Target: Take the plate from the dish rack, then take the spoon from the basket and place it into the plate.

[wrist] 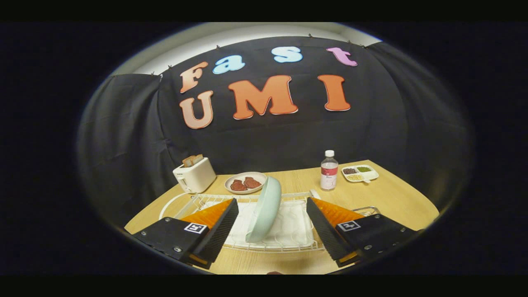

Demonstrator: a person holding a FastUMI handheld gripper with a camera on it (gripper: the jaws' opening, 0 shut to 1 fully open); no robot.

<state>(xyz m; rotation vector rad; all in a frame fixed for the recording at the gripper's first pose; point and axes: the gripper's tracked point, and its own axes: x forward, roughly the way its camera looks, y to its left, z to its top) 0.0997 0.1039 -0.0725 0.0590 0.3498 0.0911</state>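
The gripper (272,231) has its fingers spread wide, gripping nothing, one on each side of the plate (265,210), which stands on edge in the rack (288,243) to drain. Beyond, on the table (396,198), stand a toaster (194,175) and a bottle (328,171).

We see the pale green plate (265,208) standing on edge, tilted, in the white wire dish rack (284,245) on the wooden table. It sits between our gripper's (272,231) spread fingers, which touch nothing. We cannot make out the spoon or basket.
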